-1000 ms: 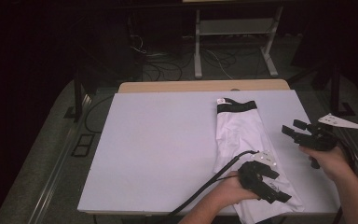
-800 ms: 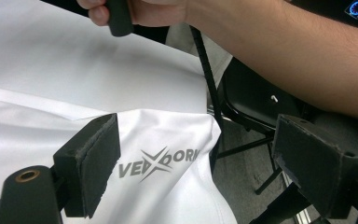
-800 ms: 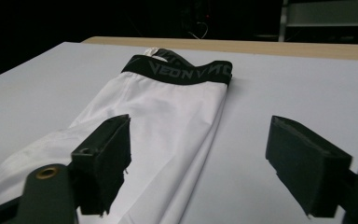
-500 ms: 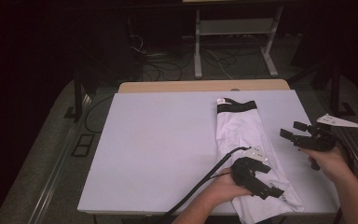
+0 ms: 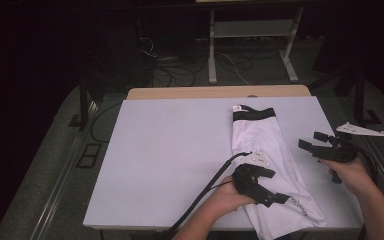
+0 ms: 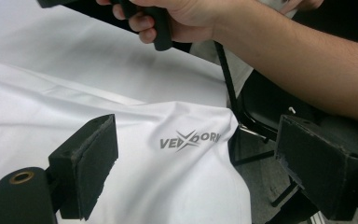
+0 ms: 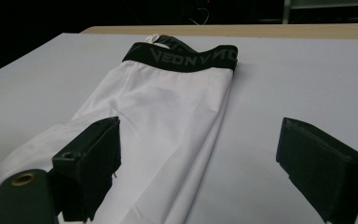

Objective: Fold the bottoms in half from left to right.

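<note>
high view: above, facing forward-down | gripper views: low, close | shared: white garment (image 5: 270, 165)

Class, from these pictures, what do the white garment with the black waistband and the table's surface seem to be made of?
White garment: probably smooth stretch synthetic, judging by its slight sheen, soft folds and printed logo. Black waistband: seemingly woven elastic, matte, with lettering on it. Table surface: a matte white sheet, perhaps laminate, over a wooden-looking tan board edge.
</note>
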Available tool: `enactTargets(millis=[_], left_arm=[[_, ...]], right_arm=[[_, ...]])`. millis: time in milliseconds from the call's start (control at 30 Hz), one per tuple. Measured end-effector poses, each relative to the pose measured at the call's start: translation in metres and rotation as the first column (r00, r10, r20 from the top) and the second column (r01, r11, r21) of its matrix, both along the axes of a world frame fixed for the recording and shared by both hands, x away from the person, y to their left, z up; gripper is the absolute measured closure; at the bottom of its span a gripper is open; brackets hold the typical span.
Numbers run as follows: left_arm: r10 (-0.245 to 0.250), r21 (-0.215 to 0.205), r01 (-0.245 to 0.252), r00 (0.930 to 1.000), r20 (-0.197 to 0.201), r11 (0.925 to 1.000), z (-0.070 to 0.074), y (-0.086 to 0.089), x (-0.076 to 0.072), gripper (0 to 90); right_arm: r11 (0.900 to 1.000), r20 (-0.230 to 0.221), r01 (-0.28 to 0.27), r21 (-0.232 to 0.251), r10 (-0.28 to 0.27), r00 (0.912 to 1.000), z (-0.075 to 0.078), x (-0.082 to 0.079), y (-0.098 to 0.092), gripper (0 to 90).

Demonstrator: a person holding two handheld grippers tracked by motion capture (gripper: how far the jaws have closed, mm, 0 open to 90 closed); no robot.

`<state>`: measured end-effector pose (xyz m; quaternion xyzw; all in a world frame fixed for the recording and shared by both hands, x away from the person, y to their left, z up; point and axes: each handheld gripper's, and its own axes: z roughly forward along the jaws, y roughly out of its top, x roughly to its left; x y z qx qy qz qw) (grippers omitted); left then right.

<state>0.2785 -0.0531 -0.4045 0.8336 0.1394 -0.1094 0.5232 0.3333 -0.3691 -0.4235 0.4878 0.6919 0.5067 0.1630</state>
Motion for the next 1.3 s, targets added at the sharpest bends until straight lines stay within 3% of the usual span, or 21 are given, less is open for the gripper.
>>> enactTargets(millis=[400,433,567,667,733,767,1200,1267,1300], left_arm=[[0.047,-0.001,-0.047,0.9989,0.001,0.9989,-0.001,0.020,0.004,11.4],[0.075,-0.007,-0.075,0.9971,0.007,0.9971,0.001,0.032,0.006,11.3],[0.083,-0.010,-0.083,0.9965,0.007,0.9965,0.001,0.035,0.007,11.3],[0.113,-0.011,-0.113,0.9935,0.010,0.9935,0.000,0.051,0.008,11.2],[0.113,-0.011,-0.113,0.9935,0.010,0.9935,0.000,0.051,0.008,11.3],[0.135,-0.007,-0.135,0.9908,0.011,0.9909,-0.001,0.062,0.007,11.0],[0.195,-0.014,-0.194,0.9808,0.015,0.9808,0.000,0.095,0.004,10.4],[0.215,-0.017,-0.214,0.9765,0.022,0.9766,0.000,0.112,0.001,10.2],[0.215,-0.017,-0.214,0.9765,0.022,0.9766,0.000,0.112,0.001,10.2]], right_arm=[[1.000,-0.003,-0.009,-0.002,0.009,1.0000,0.000,0.000,0.003,13.3],[1.000,-0.007,-0.012,-0.004,0.012,0.9999,-0.001,-0.001,0.004,13.3],[1.000,-0.008,-0.013,-0.003,0.013,0.9999,-0.001,-0.001,0.004,13.3],[1.000,-0.008,-0.013,-0.003,0.013,0.9999,-0.001,-0.001,0.004,13.2],[1.000,-0.008,-0.013,-0.003,0.013,0.9999,-0.001,-0.001,0.004,13.2],[1.000,-0.007,-0.012,-0.001,0.012,0.9999,0.000,-0.001,0.004,13.2],[1.000,-0.006,-0.016,0.001,0.016,0.9999,0.000,-0.001,0.005,13.2],[1.000,-0.003,-0.016,0.002,0.016,0.9999,0.000,-0.001,0.005,13.2],[1.000,-0.003,-0.016,0.002,0.016,0.9999,0.000,-0.001,0.005,13.2]])
